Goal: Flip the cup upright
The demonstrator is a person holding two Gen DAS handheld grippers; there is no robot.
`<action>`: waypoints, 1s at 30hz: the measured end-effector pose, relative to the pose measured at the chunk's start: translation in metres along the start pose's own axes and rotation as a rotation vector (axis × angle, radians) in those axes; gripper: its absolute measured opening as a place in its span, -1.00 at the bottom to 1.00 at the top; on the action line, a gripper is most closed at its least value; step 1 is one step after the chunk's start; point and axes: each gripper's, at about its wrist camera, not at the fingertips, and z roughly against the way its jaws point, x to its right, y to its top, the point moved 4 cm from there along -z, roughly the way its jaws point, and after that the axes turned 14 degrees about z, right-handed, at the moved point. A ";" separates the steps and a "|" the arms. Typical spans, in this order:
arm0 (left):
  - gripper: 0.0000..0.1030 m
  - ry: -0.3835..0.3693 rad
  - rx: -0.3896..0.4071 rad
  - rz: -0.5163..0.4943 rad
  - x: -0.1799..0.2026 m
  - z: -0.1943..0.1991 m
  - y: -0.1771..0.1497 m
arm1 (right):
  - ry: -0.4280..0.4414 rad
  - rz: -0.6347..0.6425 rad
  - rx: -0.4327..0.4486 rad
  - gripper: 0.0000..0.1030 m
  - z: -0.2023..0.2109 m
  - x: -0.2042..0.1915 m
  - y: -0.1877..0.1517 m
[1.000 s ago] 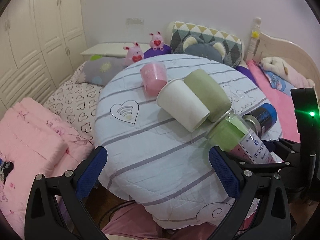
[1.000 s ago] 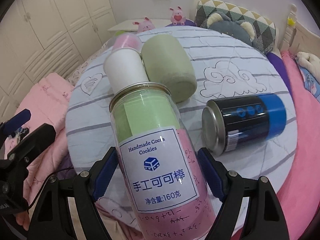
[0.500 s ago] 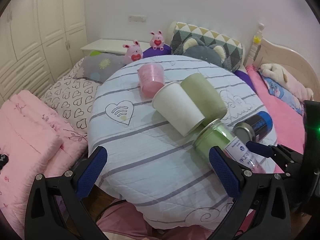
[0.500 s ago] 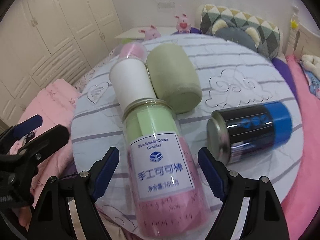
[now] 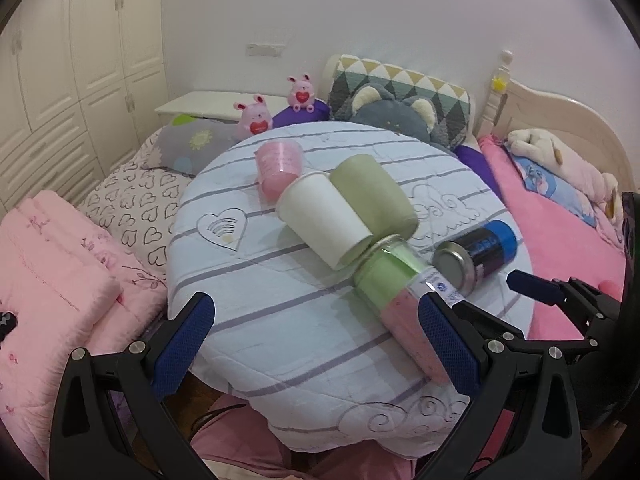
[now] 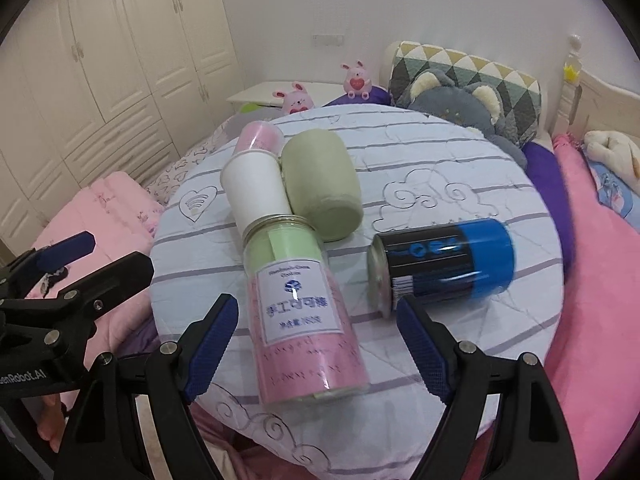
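Over the last second our right tool [image 6: 316, 344] has backed away from the clear plastic cookie jar [image 6: 298, 300] with the white label: the jar filled the lower middle of the right wrist view and now sits smaller, with both blue pads standing apart from its sides. We read this as a release or an aborted grasp, not progress, since nothing on the table has been raised.

Both tools are spread wide and hold nothing. The left tool [image 5: 316, 344] hovers at the bottom of its view over the near edge of the round table [image 5: 280, 312], which wears a quilted white cover with grey stripes.

The cups are all lying down in the middle of the frame. The white paper cup [image 5: 324, 224] rests on its side, mouth toward the jar's metal rim and touching it, we judge. The sage-green, matte, soft-looking cylindrical cup [image 5: 372, 196] lies against its right flank. The translucent pink plastic cup [image 5: 278, 168] lies tilted just behind them, toward the upper left. To the right, a glossy black-and-blue metal can [image 6: 444, 268] lies on its side, slightly blurred in the right wrist view.

The quilted fabric is soft and uneven, so round things may roll.
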 end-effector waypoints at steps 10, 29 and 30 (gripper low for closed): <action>1.00 -0.024 0.025 -0.009 0.027 0.009 -0.008 | -0.060 0.023 0.028 0.61 0.033 0.020 -0.010; 1.00 0.025 -0.097 0.089 0.052 -0.043 -0.014 | -0.023 0.003 0.010 0.61 0.022 0.062 -0.029; 1.00 0.026 -0.110 0.096 0.052 -0.048 -0.015 | -0.017 0.003 0.009 0.61 0.020 0.064 -0.029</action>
